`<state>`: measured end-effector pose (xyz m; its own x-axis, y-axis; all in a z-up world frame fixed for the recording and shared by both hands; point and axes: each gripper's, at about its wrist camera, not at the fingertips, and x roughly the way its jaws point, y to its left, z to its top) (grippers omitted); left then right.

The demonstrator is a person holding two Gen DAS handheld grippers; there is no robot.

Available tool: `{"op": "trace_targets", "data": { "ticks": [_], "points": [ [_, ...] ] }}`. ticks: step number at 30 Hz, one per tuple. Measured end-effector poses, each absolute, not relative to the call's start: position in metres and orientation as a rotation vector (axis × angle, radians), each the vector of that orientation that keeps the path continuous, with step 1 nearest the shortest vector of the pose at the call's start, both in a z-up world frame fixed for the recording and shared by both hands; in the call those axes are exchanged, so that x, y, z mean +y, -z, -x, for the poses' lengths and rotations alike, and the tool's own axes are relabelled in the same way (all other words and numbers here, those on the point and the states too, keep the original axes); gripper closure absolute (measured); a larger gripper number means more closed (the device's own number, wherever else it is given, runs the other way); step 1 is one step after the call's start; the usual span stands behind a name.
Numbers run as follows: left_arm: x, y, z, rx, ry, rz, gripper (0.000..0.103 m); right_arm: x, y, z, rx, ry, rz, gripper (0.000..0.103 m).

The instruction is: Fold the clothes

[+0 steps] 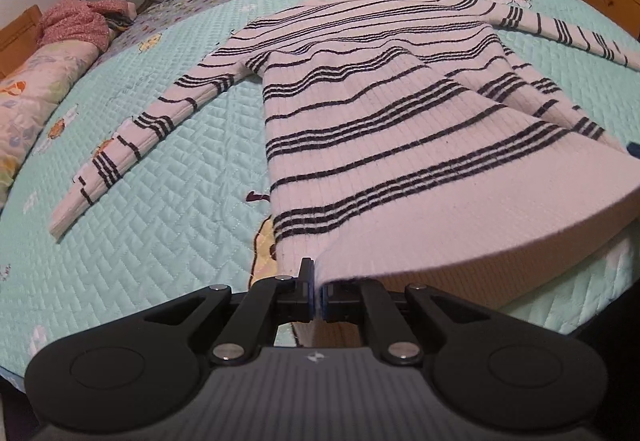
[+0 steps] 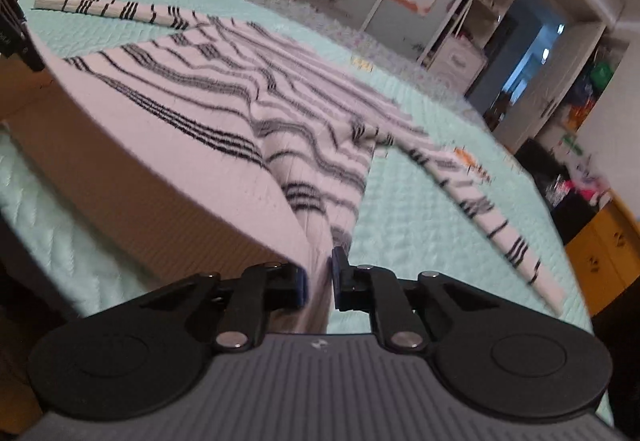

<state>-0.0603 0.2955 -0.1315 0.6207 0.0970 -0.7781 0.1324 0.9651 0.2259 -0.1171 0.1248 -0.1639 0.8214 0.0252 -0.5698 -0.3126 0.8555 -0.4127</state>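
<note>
Sweater [image 1: 360,113] is lying on the bed [image 1: 160,181], hem raised. Left claw [image 1: 317,291] and right claw [image 2: 318,281] are pinching hem corners; keep tension even while folding.

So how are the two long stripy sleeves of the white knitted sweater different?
In the left wrist view, the left sleeve slants down toward the camera, while the right sleeve reaches out sideways. The left sleeve's cuff shows fully; the right sleeve's runs off the picture's edge. Both lie flat on the mint quilted bedspread, white with dark stripes.
</note>
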Motion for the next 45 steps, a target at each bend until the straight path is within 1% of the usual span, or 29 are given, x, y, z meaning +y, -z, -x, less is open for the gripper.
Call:
{"op": "trace_targets", "data": {
  "ticks": [13,26,29,31,35,39,42,44,45],
  "points": [
    [0.296,0.137,0.058,0.939,0.020,-0.272,0.100,0.110,0.170,0.110,0.691,-0.239,0.383,0.089],
    [0.297,0.144,0.052,0.976,0.034,-0.280,0.100,0.066,0.148,0.105,0.832,-0.355,0.120,0.089],
    [0.297,0.146,0.051,0.982,0.038,-0.280,0.100,0.051,0.142,0.111,0.867,-0.405,0.054,0.085],
    [0.298,0.147,0.051,0.985,0.041,-0.279,0.100,0.042,0.135,0.117,0.877,-0.442,0.008,0.075],
    [0.297,0.150,0.050,0.992,0.045,-0.278,0.100,0.031,0.113,0.121,0.831,-0.499,-0.090,0.069],
    [0.297,0.150,0.050,0.995,0.044,-0.281,0.100,0.043,0.094,0.107,0.758,-0.532,-0.145,0.052],
    [0.297,0.150,0.050,0.998,0.043,-0.284,0.100,0.058,0.088,0.088,0.729,-0.555,-0.193,0.051],
    [0.297,0.150,0.051,1.000,0.041,-0.285,0.100,0.067,0.089,0.074,0.723,-0.574,-0.219,0.046],
    [0.298,0.150,0.051,1.001,0.040,-0.286,0.100,0.068,0.097,0.066,0.748,-0.564,-0.239,0.045]
  ]
}}
